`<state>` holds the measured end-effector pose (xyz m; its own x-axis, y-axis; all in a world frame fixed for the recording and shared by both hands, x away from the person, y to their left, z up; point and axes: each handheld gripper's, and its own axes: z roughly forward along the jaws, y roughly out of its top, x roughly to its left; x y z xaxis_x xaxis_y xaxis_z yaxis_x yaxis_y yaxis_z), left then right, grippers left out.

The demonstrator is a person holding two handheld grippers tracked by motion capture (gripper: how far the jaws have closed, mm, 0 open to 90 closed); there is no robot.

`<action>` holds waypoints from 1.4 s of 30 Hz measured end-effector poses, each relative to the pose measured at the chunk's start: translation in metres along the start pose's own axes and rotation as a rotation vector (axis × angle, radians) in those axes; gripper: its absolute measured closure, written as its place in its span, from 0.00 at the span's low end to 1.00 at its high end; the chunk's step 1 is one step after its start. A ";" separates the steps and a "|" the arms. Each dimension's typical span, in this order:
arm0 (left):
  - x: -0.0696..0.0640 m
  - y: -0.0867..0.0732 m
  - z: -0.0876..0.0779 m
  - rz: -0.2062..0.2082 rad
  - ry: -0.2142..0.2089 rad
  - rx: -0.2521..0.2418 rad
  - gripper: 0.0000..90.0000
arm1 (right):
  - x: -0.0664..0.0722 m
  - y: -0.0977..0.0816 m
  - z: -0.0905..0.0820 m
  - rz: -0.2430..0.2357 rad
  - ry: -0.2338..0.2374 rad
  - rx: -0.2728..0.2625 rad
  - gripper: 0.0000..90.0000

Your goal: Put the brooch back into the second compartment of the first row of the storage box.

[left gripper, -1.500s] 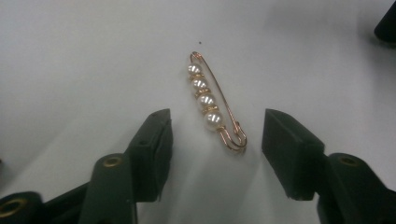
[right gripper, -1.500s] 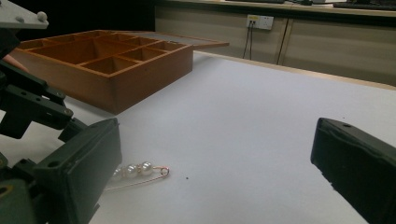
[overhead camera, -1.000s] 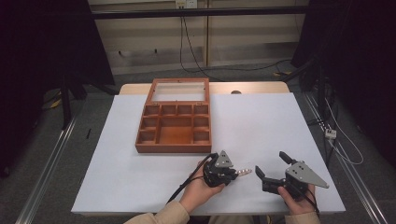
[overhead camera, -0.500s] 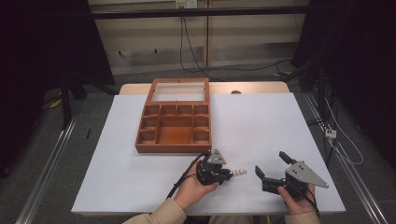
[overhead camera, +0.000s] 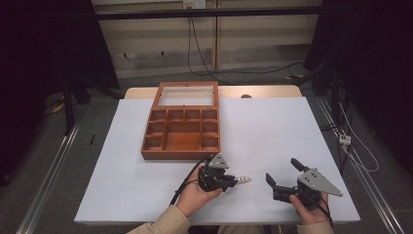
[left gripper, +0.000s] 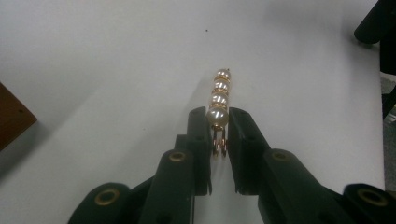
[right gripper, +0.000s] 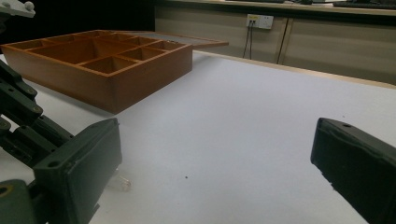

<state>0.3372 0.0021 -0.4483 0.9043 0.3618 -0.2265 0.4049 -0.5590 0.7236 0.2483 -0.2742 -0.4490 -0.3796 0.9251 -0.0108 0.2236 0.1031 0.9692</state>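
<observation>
While the left tool (overhead camera: 233, 179), pinching a pearl hair clip (left gripper: 219, 106), is edging leftward toward the wooden compartment box (overhead camera: 181, 127), the right tool (overhead camera: 288, 176) is idling spread on the worktop (overhead camera: 272, 131).

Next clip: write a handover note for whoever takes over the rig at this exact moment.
Left gripper: shut on the pearl clip by its end, just above the white table, near the front edge.
Right gripper: open, holding nothing, resting to the right.
Wooden box: lid open, no item seen in its compartments.
Done: clip gripped.
Left: likely carry it to the box, drop it into a compartment, release.
</observation>
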 end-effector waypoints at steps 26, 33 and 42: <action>0.014 0.010 -0.031 -0.042 -0.009 -0.032 0.89 | 0.001 0.001 0.000 0.000 0.002 -0.002 0.01; 0.016 0.011 -0.036 -0.056 -0.011 -0.044 0.89 | 0.001 0.001 0.000 -0.001 0.005 -0.002 0.01; 0.019 0.014 -0.042 -0.062 -0.013 -0.060 0.89 | 0.001 0.001 0.000 0.000 0.004 -0.004 0.01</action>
<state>0.3538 0.0327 -0.4148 0.8796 0.3844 -0.2801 0.4515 -0.4897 0.7459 0.2483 -0.2733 -0.4484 -0.3834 0.9235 -0.0102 0.2201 0.1021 0.9701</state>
